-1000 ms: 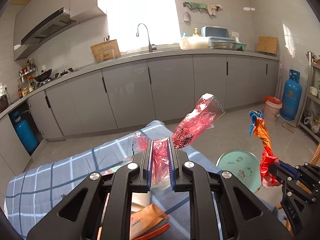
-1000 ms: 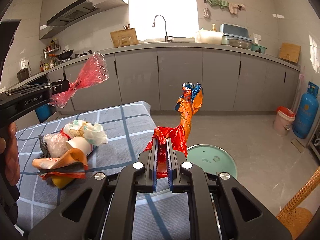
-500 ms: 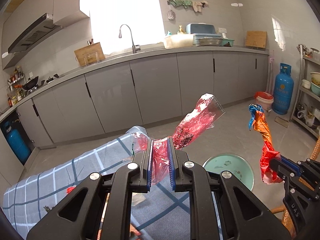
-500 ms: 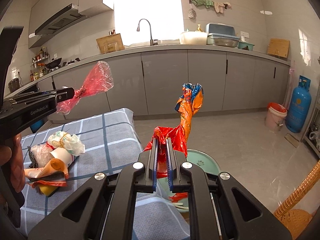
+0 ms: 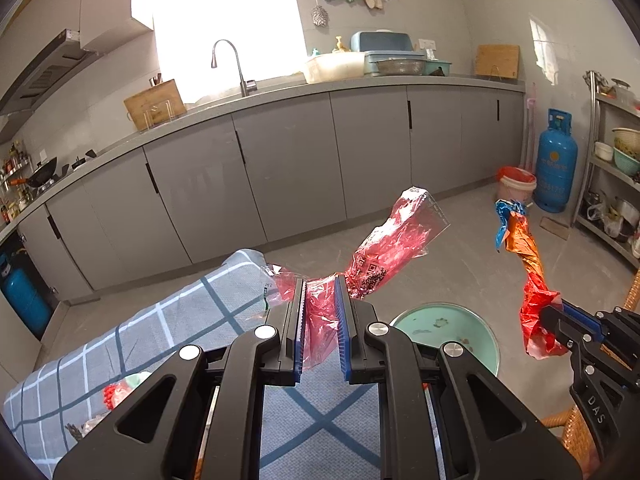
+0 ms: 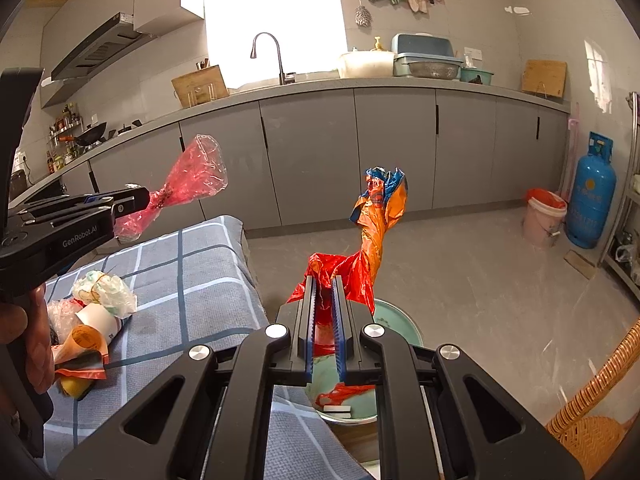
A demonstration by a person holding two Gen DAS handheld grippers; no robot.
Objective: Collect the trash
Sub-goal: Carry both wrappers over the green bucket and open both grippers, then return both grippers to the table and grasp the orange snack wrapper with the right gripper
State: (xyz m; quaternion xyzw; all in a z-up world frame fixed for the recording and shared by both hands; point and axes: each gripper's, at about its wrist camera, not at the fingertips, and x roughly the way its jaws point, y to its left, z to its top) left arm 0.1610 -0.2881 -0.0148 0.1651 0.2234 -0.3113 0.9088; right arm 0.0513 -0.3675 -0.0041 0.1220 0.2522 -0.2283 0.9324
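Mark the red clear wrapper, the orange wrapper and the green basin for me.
red clear wrapper (image 5: 390,246), left wrist view, crinkled middle.
orange wrapper (image 6: 370,248), right wrist view, twisted orange neck.
green basin (image 5: 476,330), left wrist view, bare inner floor.

Grey cabinets (image 5: 288,168) are seen across the middle of the frame, with a faucet (image 5: 230,64) above them before a bright window (image 5: 224,24). A blue gas cylinder (image 5: 556,160) is seen at the right, and a wicker chair (image 6: 592,420) at the lower right.
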